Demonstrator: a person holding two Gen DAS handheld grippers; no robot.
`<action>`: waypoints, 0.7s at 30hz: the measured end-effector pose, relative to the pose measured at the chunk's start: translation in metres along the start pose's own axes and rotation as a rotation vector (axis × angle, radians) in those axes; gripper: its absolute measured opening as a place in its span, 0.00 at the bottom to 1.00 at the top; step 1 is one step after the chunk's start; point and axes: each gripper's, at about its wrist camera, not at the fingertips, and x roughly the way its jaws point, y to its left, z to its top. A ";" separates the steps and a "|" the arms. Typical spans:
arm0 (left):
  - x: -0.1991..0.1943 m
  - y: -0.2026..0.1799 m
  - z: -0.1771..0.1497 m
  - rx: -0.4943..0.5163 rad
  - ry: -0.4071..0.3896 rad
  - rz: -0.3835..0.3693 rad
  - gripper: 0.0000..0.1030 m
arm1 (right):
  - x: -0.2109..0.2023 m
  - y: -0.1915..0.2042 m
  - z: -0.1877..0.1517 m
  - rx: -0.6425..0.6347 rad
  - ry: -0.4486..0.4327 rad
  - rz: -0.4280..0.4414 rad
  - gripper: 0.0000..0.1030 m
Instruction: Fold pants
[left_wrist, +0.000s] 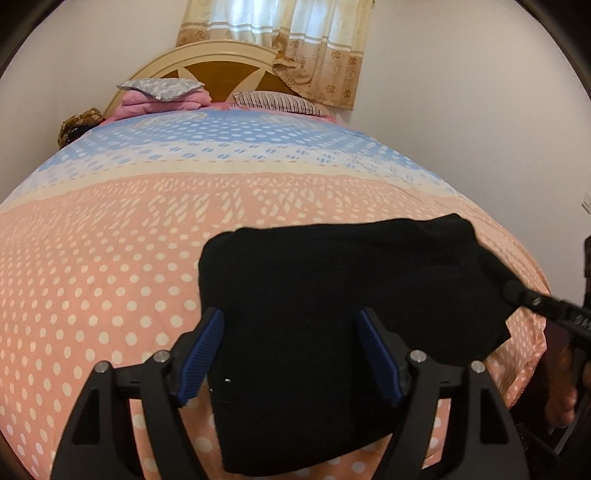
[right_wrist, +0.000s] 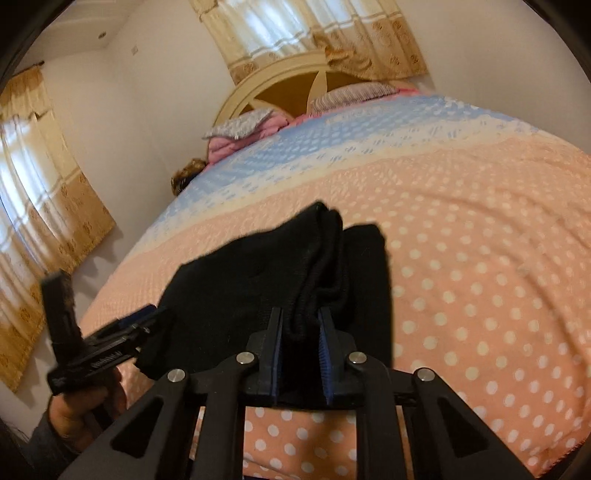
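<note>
We see the left claw (left_wrist: 291, 354) spread wide over the black pants (left_wrist: 332, 295), blue pads (left_wrist: 201, 354) either side of the cloth, not pressing it. Pants lie folded on the polka-dot bed (left_wrist: 110, 277) near its front edge. At right, the right claw (right_wrist: 301, 343) is narrow, pinching a bunched pants fold.

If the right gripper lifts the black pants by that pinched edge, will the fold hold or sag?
The black pants look soft and floppy; free layers would probably sag from the right gripper, which pinches a bunched edge. The left gripper is open, so it gives no support. On the bedspread they likely drag rather than slide.
</note>
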 end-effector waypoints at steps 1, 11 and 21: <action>-0.001 -0.001 0.000 0.004 0.001 0.002 0.75 | -0.007 0.000 0.000 -0.003 -0.014 0.003 0.16; 0.008 -0.005 -0.013 0.045 0.027 0.036 0.85 | 0.003 -0.028 -0.016 0.014 0.067 -0.113 0.50; 0.004 -0.001 -0.014 0.027 0.009 0.038 0.85 | -0.004 0.013 0.037 -0.057 -0.084 0.125 0.50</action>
